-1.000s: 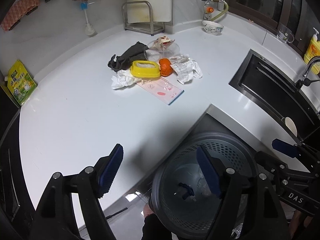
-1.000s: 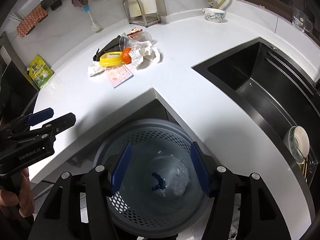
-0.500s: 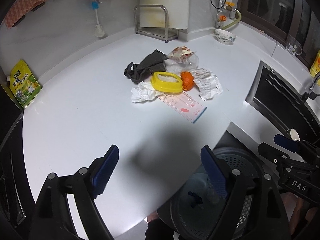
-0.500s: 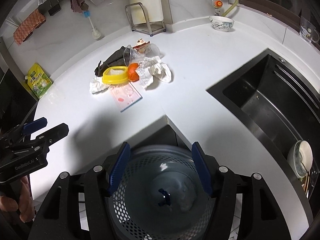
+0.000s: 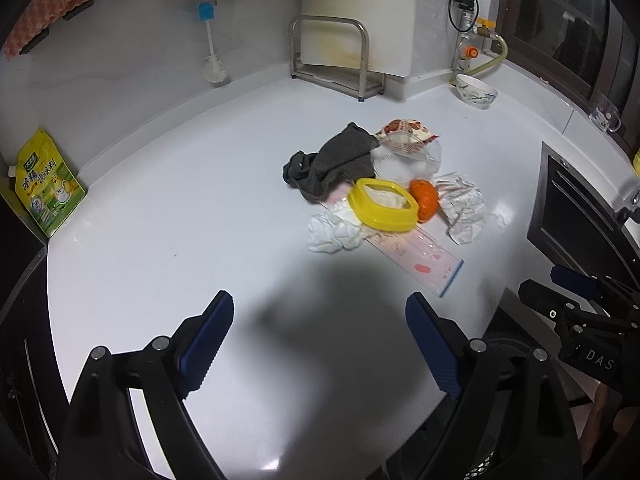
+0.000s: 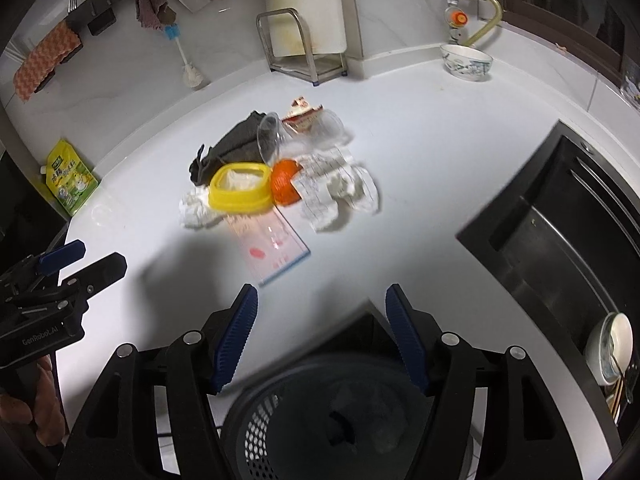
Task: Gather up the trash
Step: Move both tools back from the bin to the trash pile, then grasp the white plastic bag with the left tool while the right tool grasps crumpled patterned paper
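Note:
A heap of trash lies mid-counter: a yellow-rimmed tub [image 5: 382,205] [image 6: 239,187], an orange peel [image 5: 425,199] [image 6: 285,182], crumpled white paper [image 5: 464,206] [image 6: 340,194], a white tissue [image 5: 334,232], a dark cloth [image 5: 334,160] [image 6: 232,145], a clear plastic cup [image 6: 276,136], a snack wrapper [image 5: 406,133] and a pink flat pack [image 5: 420,258] [image 6: 272,248]. My left gripper [image 5: 319,344] hovers over bare counter short of the heap, jaws opening, nothing between them. My right gripper [image 6: 322,334] hangs at the counter's corner above the perforated bin [image 6: 288,420], jaws opening and empty.
A black sink [image 6: 560,240] lies to the right with dishes [image 6: 612,348] in it. Along the back wall stand a steel rack [image 5: 332,56], a patterned bowl [image 5: 477,91], a bottle brush [image 5: 212,52] and a yellow-green pouch [image 5: 46,184]. A hand [image 6: 24,408] holds the left gripper.
Both grippers have travelled from above the bin toward the trash heap, which now looks nearer. Both pairs of jaws have widened. The bin has slid to the bottom edge of both views.

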`<control>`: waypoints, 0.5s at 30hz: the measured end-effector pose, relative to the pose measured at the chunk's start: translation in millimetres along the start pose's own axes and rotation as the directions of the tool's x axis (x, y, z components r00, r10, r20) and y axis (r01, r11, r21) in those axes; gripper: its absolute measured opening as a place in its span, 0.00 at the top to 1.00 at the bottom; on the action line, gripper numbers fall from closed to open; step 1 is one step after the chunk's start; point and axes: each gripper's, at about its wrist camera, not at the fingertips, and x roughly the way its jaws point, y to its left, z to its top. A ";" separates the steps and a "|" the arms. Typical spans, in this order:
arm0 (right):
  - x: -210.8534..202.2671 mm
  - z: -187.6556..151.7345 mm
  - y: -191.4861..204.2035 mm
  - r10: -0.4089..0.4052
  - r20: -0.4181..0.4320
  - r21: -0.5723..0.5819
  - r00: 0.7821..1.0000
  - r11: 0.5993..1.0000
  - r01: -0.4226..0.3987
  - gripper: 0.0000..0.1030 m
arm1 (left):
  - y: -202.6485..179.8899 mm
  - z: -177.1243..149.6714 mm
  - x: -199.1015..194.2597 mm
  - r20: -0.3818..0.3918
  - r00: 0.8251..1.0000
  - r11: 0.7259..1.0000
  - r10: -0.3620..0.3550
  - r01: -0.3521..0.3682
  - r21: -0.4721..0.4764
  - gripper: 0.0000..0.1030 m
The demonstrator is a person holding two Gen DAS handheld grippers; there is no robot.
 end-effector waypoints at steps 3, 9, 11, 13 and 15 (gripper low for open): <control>7.5 9.4 3.9 -0.002 0.006 0.002 1.000 1.000 0.002 0.38 | 7.6 5.2 5.9 -0.002 1.000 1.000 -0.002 0.002 0.000 0.16; 18.2 24.6 8.1 -0.010 0.020 0.015 1.000 1.000 0.009 0.37 | 21.9 17.2 17.4 -0.003 1.000 1.000 -0.007 0.007 0.007 0.16; 21.5 29.2 9.1 -0.013 0.025 0.015 1.000 1.000 0.012 0.36 | 25.9 21.0 21.2 -0.003 1.000 1.000 -0.009 0.009 0.008 0.16; 25.2 33.3 10.8 -0.017 0.030 0.016 0.999 1.000 0.017 0.35 | 29.4 24.2 26.4 -0.007 1.000 1.000 -0.011 0.011 0.009 0.16; 30.2 39.0 11.1 -0.023 0.030 0.015 0.999 1.000 0.023 0.35 | 32.2 27.4 32.1 -0.013 1.000 1.000 -0.017 0.017 0.010 0.16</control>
